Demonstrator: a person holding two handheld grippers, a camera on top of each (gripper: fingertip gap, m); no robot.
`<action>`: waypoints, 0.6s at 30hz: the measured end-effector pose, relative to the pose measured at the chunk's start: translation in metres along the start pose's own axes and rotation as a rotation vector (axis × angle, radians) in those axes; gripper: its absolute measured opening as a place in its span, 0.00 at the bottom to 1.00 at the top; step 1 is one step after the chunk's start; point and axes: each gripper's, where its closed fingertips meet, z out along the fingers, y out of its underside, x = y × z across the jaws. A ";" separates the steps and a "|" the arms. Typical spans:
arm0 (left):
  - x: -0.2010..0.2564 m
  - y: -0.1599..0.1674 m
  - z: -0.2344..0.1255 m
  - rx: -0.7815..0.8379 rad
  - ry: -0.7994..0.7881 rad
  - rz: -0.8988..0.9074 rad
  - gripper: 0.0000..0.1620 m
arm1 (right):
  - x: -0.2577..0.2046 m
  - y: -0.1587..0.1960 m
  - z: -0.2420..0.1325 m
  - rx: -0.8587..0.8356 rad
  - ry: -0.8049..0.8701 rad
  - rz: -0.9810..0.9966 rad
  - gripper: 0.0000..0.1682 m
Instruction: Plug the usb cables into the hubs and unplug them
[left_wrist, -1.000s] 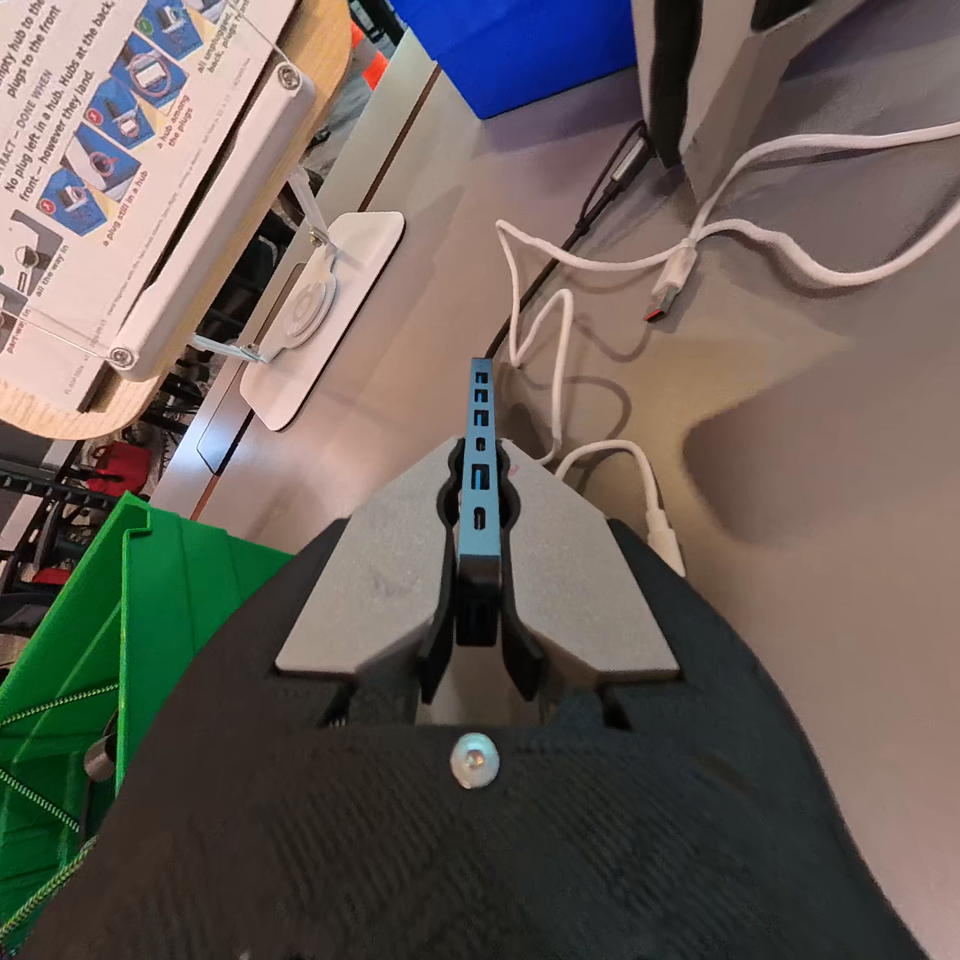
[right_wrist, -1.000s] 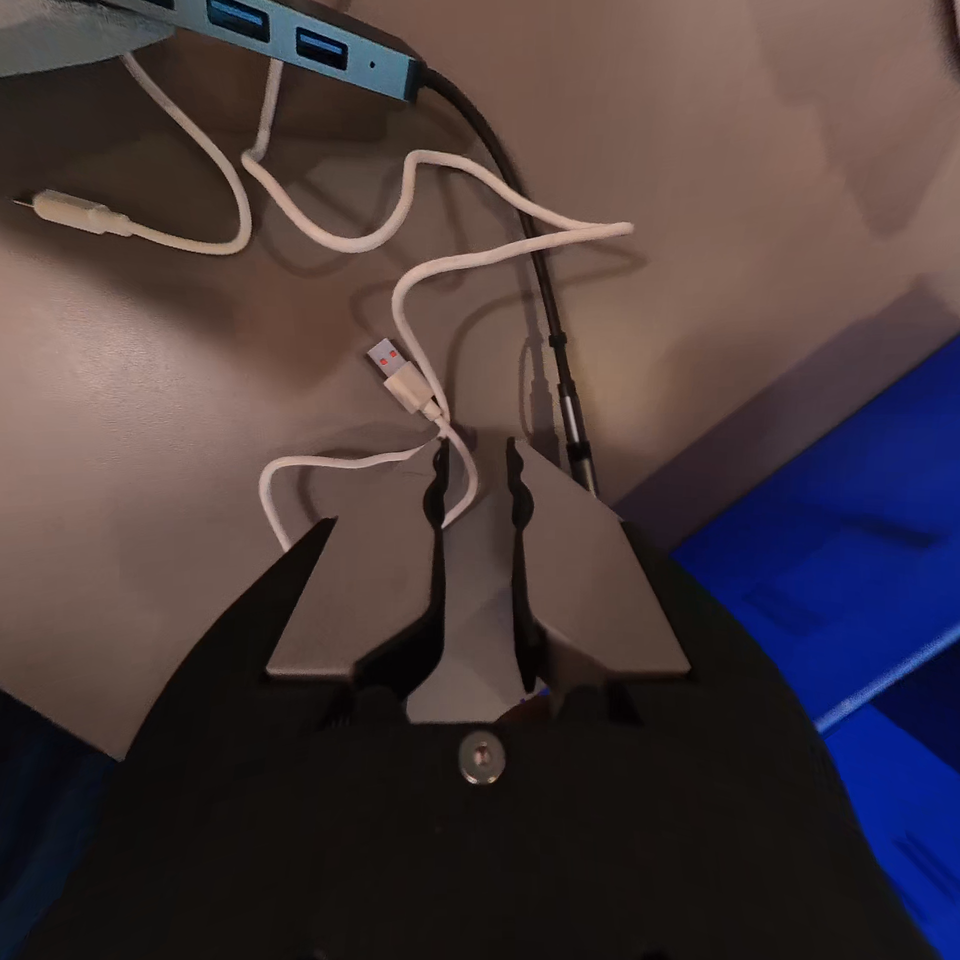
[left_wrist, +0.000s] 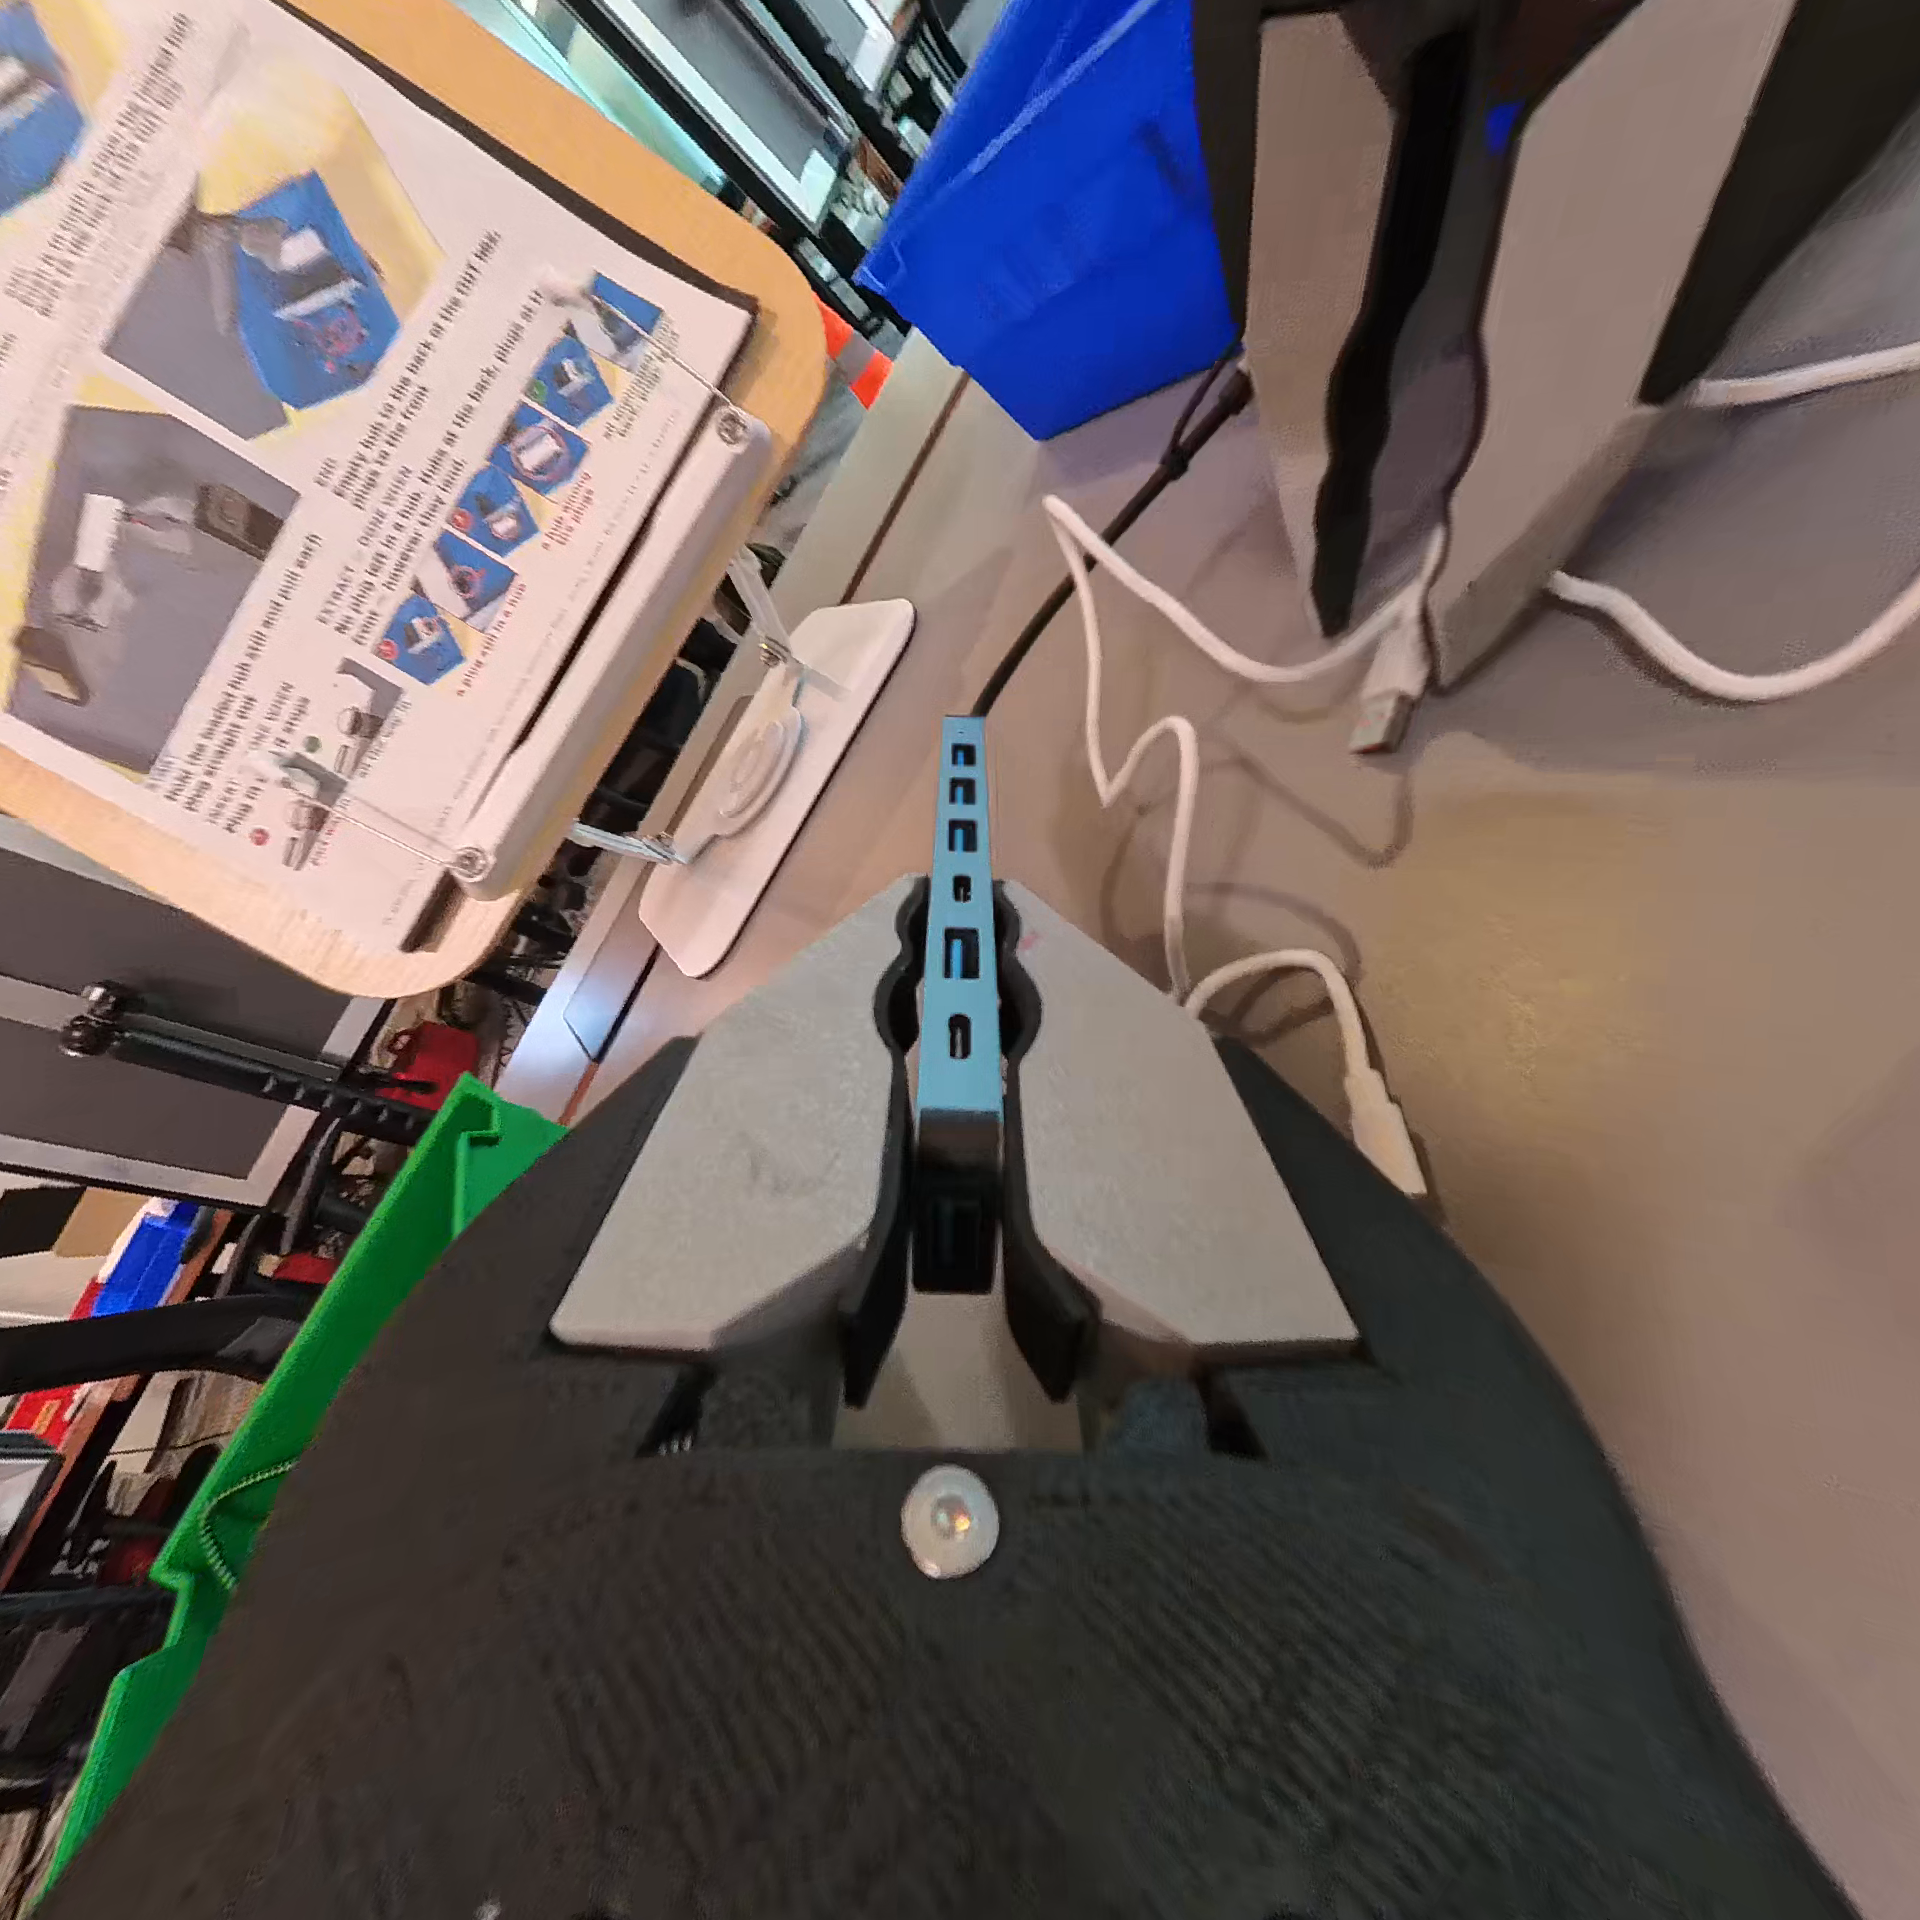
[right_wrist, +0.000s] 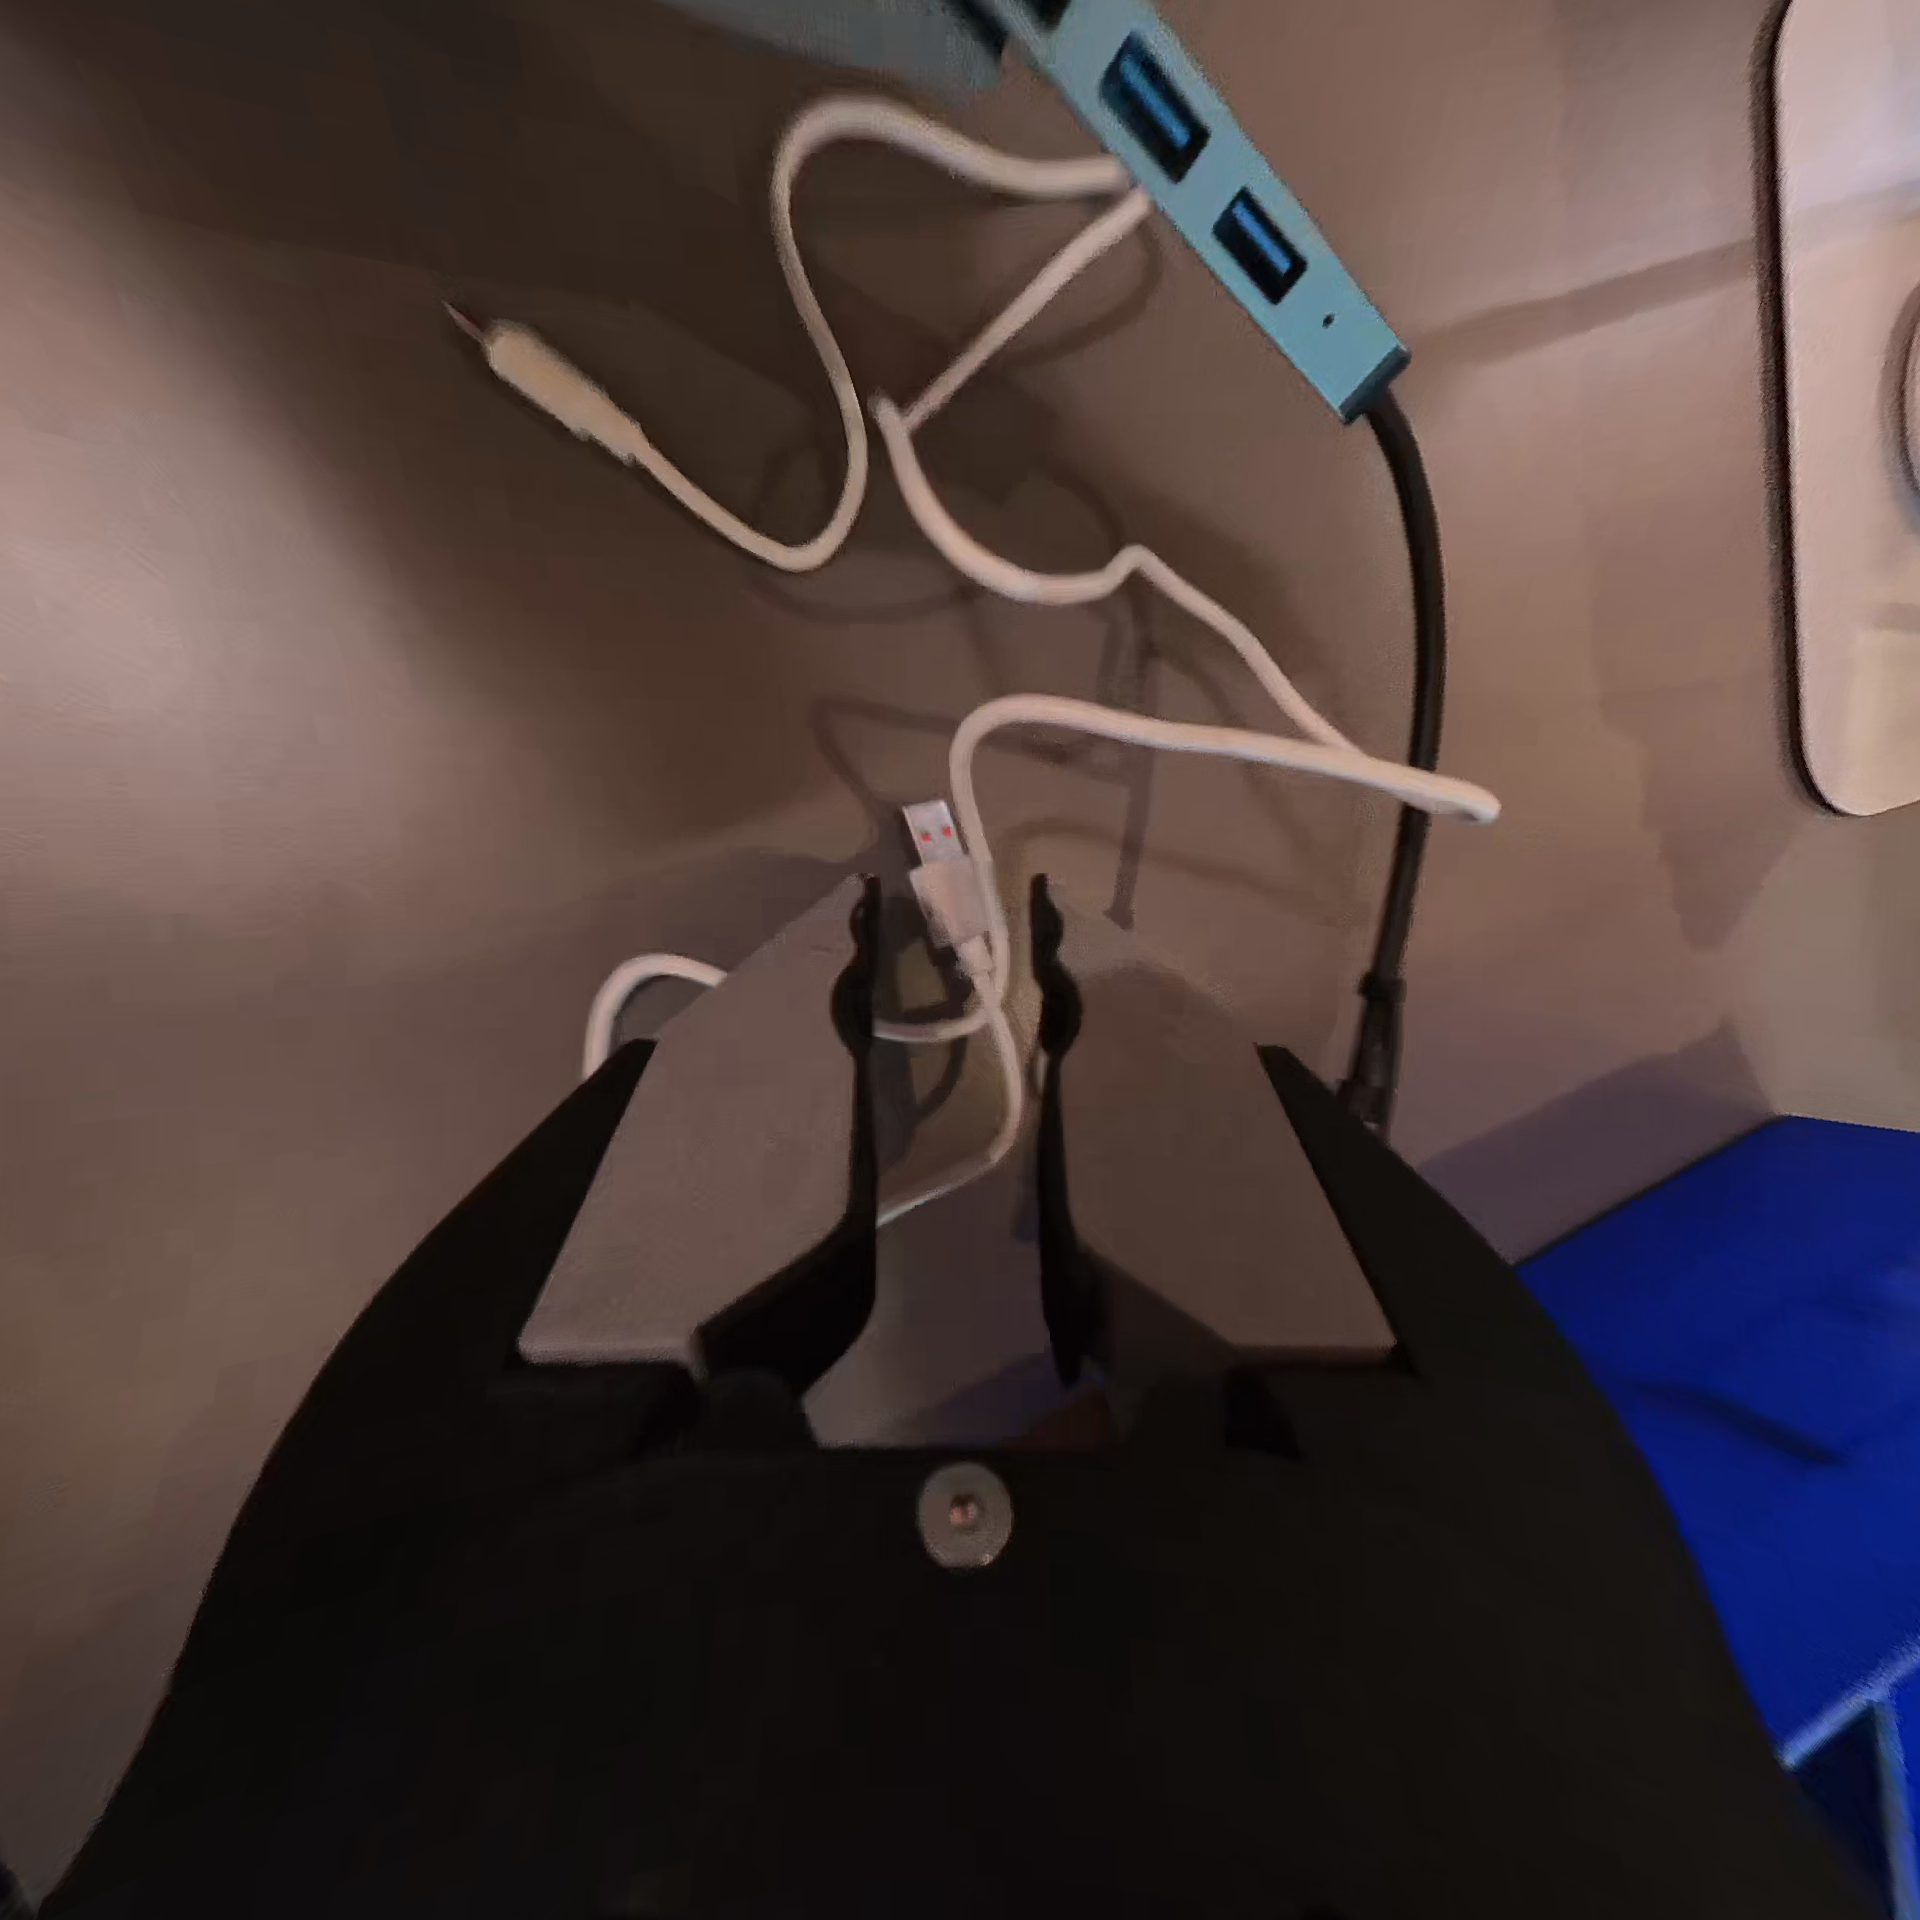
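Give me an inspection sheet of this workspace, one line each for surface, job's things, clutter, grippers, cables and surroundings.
Surface: grey table, no spills seen.
Job's things: blue USB hub held edge-up, ports empty; white USB-A plug lying unplugged on the table.
Clutter: nothing seen.
Grippers: left gripper shut on the hub; right gripper open, fingers either side of the USB-A plug, not yet closed.
Cables: white cable looped and tangled, its second plug lying free; hub's black lead trailing.
Surroundings: instruction sheet on stand, blue bin, green bin.
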 end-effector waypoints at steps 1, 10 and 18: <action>-0.003 -0.003 -0.002 0.019 -0.018 -0.006 0.04 | -0.003 -0.008 -0.006 0.049 -0.032 0.051 0.18; -0.013 -0.026 -0.012 0.129 -0.124 0.027 0.05 | -0.001 -0.088 -0.038 0.473 -0.338 0.699 0.31; -0.007 -0.029 -0.011 0.138 -0.127 0.089 0.04 | 0.021 -0.114 -0.038 0.667 -0.512 0.998 0.26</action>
